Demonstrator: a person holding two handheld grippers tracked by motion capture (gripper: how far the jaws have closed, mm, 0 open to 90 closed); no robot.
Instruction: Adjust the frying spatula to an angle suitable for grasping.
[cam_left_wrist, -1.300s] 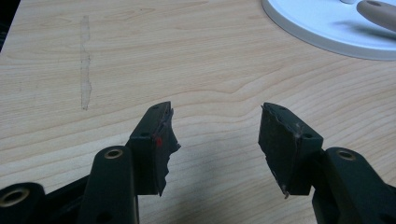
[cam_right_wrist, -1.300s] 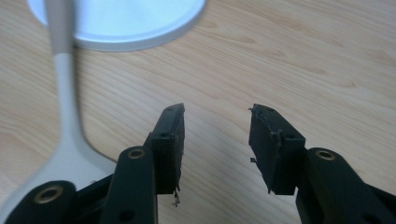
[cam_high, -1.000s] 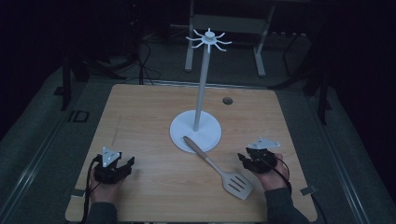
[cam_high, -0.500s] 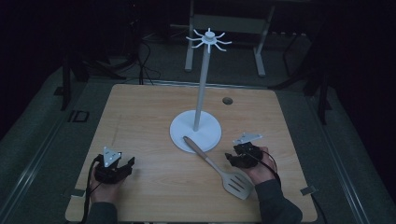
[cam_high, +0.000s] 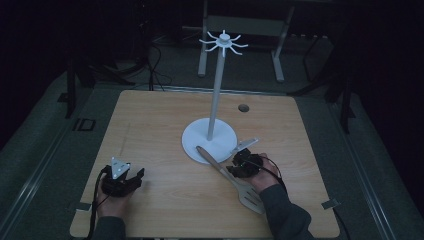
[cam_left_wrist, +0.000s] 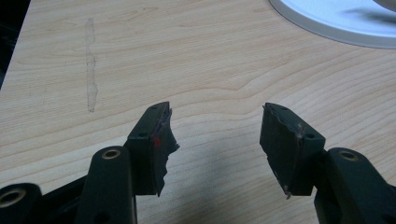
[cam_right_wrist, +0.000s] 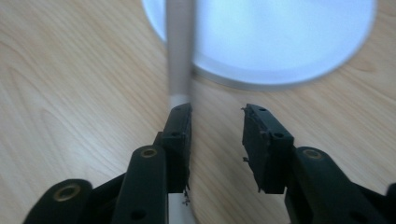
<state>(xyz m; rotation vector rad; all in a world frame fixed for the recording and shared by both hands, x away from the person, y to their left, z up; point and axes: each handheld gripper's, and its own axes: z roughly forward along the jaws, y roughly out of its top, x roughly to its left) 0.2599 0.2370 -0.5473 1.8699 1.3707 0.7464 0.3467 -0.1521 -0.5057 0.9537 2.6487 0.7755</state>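
We see a wooden table (cam_high: 165, 125) with a white stand (cam_high: 210, 137) on it; the stand has a round base, a thin upright pole and a small crown of hooks at the top. A spatula (cam_high: 227, 175) lies flat on the table in front of the stand. The tip of its handle rests on the near edge of the round base, and its slotted blade points toward the near right corner of the table.

The right gripper (cam_high: 240, 164) is low over the table, at the middle part of the spatula handle, just beside the base of the stand. In the right gripper view the right gripper (cam_right_wrist: 215, 140) has its jaws at a medium gap, and they have just been closing. The handle (cam_right_wrist: 180, 65) runs along the left jaw and passes under it. We cannot tell if the jaw touches the handle, and the gap between the two jaws shows bare wood, so nothing is pressed there.

The left gripper (cam_high: 131, 178) rests near the left front part of the table, well apart from the spatula. In the left gripper view its jaws stand wide, with only table between them (cam_left_wrist: 215, 135), and the rim of the white base (cam_left_wrist: 327, 28) is at the top right
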